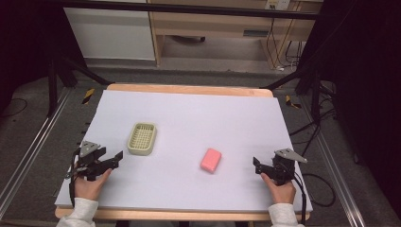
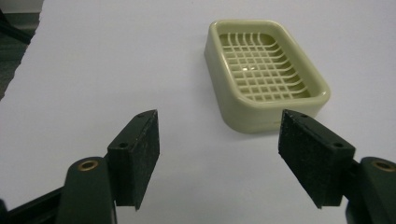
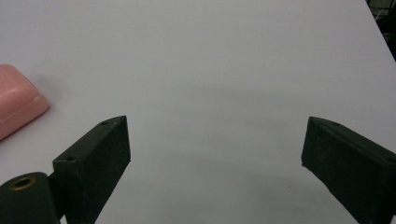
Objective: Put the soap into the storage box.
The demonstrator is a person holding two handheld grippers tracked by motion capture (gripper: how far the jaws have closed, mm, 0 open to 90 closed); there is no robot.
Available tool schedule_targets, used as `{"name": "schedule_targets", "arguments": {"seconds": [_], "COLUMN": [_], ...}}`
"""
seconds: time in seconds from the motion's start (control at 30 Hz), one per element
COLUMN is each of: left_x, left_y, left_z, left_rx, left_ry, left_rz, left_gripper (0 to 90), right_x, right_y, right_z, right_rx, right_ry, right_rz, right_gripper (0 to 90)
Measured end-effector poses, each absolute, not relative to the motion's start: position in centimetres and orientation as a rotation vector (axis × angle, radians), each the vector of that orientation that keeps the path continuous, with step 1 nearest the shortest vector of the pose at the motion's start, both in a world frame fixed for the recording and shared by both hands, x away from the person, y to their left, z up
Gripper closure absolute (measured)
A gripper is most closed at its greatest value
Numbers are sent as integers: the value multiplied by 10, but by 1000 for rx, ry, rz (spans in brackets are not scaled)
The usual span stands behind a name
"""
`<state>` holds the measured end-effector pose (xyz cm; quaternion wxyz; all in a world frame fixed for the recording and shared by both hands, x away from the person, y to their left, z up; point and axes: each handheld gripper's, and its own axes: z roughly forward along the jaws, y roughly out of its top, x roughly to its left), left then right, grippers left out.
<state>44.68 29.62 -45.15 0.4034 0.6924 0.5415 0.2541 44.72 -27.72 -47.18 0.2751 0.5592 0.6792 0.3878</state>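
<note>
Here, soap (image 1: 211, 160) — long axis tilting up-right.

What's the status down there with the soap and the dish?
Left tool open, nothing held, pointed at soap dish. Right tool open, nothing held. Pink soap lies flat on the mat, apart from the dish. Nothing between soap and dish.

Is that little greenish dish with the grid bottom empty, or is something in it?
Empty. The soap dish shows its bare grid; the pink soap lies apart on the white table.
</note>
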Motion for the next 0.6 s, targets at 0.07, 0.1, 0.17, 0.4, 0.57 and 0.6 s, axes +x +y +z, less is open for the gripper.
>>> {"name": "schedule_targets", "arguments": {"seconds": [0.07,0.1,0.17,0.4,0.57,0.6], "left_x": [446,446,446,444,443,443], "left_y": [295,293,290,283,273,272], "left_z": [-451,-451,-450,-446,-444,-443], "left_rx": [1750,1759,1763,1761,1773,1778], "left_ry": [1365,1359,1352,1327,1289,1282], "left_rz": [632,631,624,619,613,614], "left_gripper": [305,310,311,318,321,321], "right_x": [447,447,447,446,446,446], "right_y": [-278,-277,-276,-274,-273,-273], "right_z": [-472,-472,-473,-473,-473,-473], "right_rx": [1503,1505,1507,1486,1481,1478], "right_ry": [1820,1820,1827,1830,1824,1821], "right_rz": [1039,1040,1041,1030,1026,1026], "right_gripper": [78,75,75,74,71,71]}}
